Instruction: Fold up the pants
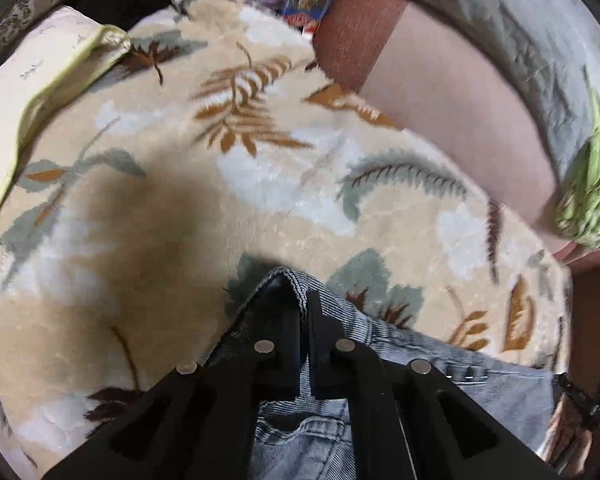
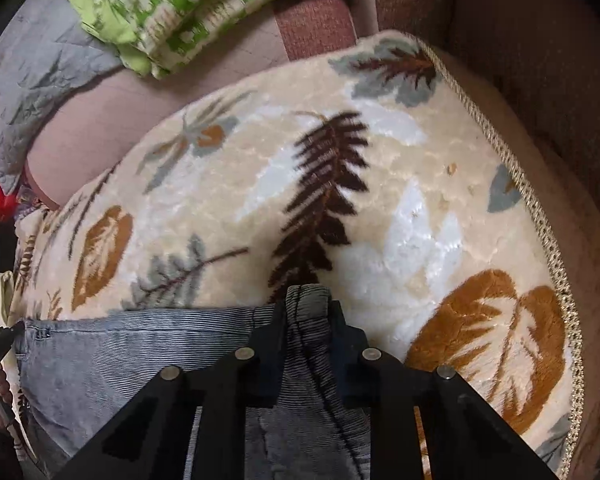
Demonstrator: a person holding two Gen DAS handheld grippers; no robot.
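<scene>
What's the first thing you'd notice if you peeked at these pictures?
The blue jeans, pinched at each end by the left gripper and right gripper. Then the fluffy leaf blanket spread under them. Last, a bright green patterned cloth lies beyond the blanket.

Soft, warm indoor lighting is seen in both wrist views. A broad, diffuse shadow (image 1: 140,216) is cast across the leaf-patterned blanket (image 1: 260,184) ahead of the left gripper (image 1: 303,300). Pale sheen is shown on the blanket's white patches (image 2: 416,224) in the right wrist view. Strong fisheye curvature is present, and the corners are lost to black vignetting. Motion blur is marked toward the far edge of the blanket in the left view, where the packet (image 1: 308,4) cannot be read. The denim pants (image 2: 112,356) are rendered fairly sharp, with the weave visible.
</scene>
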